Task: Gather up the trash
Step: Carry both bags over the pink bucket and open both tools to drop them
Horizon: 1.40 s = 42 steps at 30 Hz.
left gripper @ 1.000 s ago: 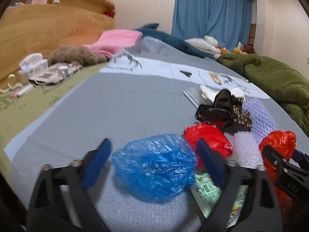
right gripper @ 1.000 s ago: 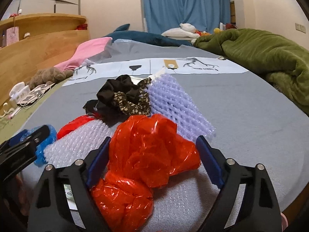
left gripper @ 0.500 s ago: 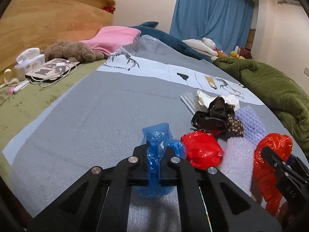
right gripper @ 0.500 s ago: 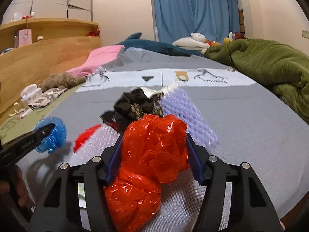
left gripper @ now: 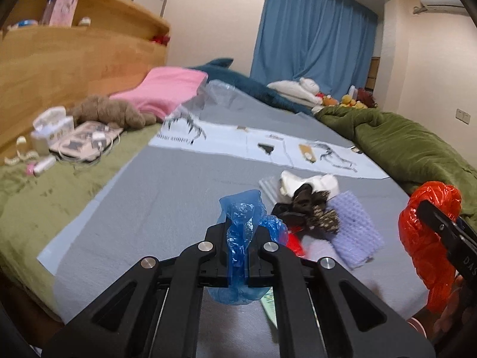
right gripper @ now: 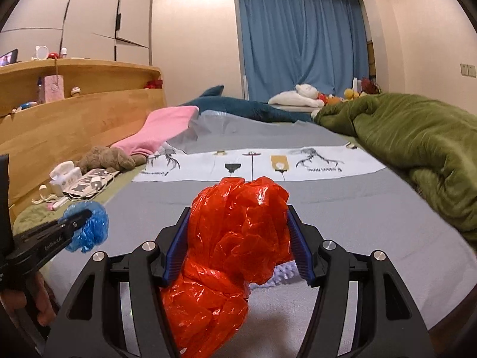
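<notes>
In the left wrist view the left claw (left gripper: 237, 247) is pressed together on a crumpled blue plastic bag (left gripper: 243, 223), whose wad runs upright through the jaws above the grey bed cover (left gripper: 167, 191); its lower end is hidden behind the black arms, and the right claw (left gripper: 441, 223) is cut off at the frame's edge, against a red plastic bag (left gripper: 426, 238). In the right wrist view the right claw (right gripper: 237, 244), aimed slightly downward, pinches the red plastic bag (right gripper: 238, 238), which hangs lengthwise downward and hides most of a lilac foam sheet (right gripper: 283, 273); at left, fingers (right gripper: 44, 301) only partly show.
</notes>
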Each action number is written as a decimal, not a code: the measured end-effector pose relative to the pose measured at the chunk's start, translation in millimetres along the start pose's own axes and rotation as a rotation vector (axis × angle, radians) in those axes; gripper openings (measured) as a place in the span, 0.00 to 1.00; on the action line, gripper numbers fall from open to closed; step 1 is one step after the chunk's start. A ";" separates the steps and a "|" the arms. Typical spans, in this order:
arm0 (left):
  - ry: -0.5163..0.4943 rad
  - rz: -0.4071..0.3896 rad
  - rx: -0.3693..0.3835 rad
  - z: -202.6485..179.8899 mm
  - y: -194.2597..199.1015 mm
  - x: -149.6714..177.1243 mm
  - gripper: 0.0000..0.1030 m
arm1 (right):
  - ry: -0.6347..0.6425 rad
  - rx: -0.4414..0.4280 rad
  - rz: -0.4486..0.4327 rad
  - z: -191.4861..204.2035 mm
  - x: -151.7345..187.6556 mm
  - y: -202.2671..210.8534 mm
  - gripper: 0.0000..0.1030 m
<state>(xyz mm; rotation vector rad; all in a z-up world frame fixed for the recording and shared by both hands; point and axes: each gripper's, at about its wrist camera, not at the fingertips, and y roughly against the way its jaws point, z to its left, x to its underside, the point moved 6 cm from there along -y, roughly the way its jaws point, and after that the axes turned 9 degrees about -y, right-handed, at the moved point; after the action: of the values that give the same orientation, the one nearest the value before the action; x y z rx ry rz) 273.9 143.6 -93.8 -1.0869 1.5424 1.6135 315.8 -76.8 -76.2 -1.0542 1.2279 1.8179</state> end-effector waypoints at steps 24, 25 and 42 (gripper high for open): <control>-0.114 -0.031 0.317 -125.3 104.2 16.9 0.04 | -0.046 0.083 0.032 -49.0 38.9 160.2 0.60; -0.127 -0.027 0.333 -133.9 106.6 20.5 0.04 | -0.049 0.093 0.035 -52.9 41.6 164.1 0.60; -0.274 0.077 0.574 -258.5 117.9 70.9 0.04 | -0.164 0.295 0.066 -150.9 80.3 223.6 0.60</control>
<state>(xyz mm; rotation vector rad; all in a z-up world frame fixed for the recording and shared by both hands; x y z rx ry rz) 171.2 -130.6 -94.4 -0.4806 1.7165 1.1852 123.1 -280.9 -96.4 -0.6945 1.3911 1.6703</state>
